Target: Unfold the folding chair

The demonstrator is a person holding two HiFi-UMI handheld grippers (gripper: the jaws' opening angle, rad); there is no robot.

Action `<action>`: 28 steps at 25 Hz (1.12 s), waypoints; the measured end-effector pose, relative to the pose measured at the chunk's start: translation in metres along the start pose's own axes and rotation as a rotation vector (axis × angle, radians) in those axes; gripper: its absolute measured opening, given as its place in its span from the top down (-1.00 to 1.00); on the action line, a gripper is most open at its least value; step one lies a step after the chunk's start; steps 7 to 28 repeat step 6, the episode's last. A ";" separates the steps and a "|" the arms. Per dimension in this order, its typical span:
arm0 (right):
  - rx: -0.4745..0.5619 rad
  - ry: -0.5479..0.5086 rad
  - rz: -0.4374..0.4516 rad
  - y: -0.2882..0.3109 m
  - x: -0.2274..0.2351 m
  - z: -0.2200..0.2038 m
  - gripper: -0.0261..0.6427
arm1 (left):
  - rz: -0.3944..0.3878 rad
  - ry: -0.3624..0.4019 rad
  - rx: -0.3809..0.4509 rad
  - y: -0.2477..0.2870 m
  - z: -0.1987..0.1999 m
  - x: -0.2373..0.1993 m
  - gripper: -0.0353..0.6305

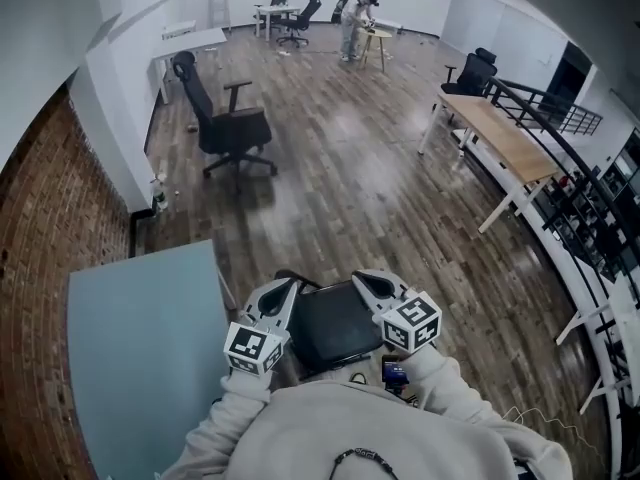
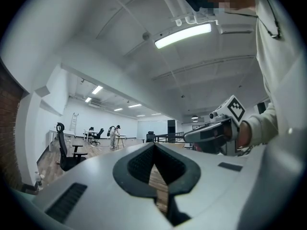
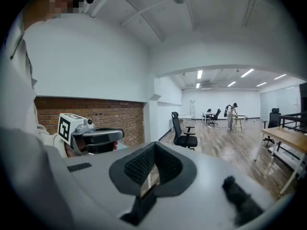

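In the head view a black flat panel, which looks like the folded chair (image 1: 335, 326), shows just in front of my chest and below the two grippers. My left gripper (image 1: 287, 288) hangs over its left edge and my right gripper (image 1: 364, 281) over its right edge. Both point forward, nearly level. Each gripper's own view shows its jaws shut with nothing between them: left gripper (image 2: 154, 150), right gripper (image 3: 152, 152). Neither of those views shows the chair. Whether a gripper touches the panel I cannot tell.
A pale blue tabletop (image 1: 140, 353) lies close on my left, against the brick wall (image 1: 35, 238). A black office chair (image 1: 225, 120) stands ahead on the wood floor. A wooden desk (image 1: 505, 140) and a black railing (image 1: 575, 158) run along the right. A person (image 1: 352, 26) works far off.
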State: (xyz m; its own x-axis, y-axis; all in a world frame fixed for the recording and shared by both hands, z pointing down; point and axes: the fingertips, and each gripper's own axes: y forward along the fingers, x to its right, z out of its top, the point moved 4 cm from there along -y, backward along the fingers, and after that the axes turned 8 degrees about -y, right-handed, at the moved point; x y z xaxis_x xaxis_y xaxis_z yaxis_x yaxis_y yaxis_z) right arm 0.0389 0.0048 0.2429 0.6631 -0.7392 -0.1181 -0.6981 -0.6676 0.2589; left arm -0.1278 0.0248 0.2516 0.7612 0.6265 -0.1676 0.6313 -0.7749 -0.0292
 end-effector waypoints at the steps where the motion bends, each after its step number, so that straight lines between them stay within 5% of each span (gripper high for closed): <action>1: -0.004 0.006 0.002 0.000 -0.002 -0.002 0.90 | -0.003 0.001 -0.002 -0.001 0.001 0.001 0.88; 28: -0.019 0.039 0.018 -0.009 -0.015 -0.013 0.90 | -0.015 -0.011 -0.023 -0.009 -0.006 0.011 0.88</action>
